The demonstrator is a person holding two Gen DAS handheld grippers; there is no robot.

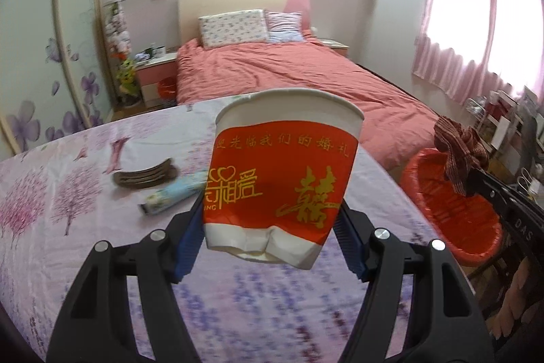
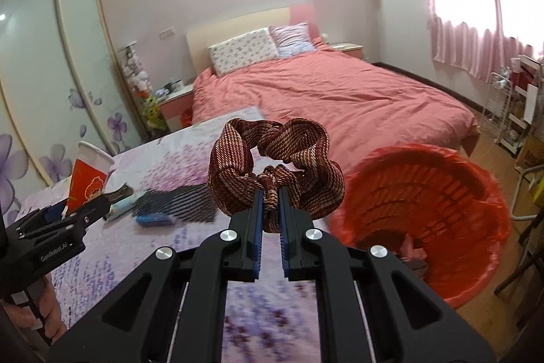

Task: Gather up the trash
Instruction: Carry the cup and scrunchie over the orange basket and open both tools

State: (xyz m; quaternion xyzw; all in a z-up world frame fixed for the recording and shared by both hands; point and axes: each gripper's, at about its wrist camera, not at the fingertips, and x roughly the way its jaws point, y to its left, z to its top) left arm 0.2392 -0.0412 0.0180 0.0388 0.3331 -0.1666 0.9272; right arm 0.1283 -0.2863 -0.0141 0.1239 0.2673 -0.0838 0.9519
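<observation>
- My left gripper (image 1: 272, 220) clamps a crumpled red-and-white paper cup (image 1: 282, 172), held upright above the floral tablecloth (image 1: 68, 193).
- My right gripper (image 2: 270, 210) pinches a brown striped scrunchie (image 2: 275, 159) (pads nearly meeting on the fabric).
- The red trash basket (image 2: 442, 193) sits at three o'clock of the scrunchie, beside the table.
- A tube (image 1: 170, 196) and dark curved strips (image 1: 146, 176) lie at nine o'clock of the cup.

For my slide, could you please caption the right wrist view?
Fingers pinching a woven scrunchie beside the red bin.
</observation>
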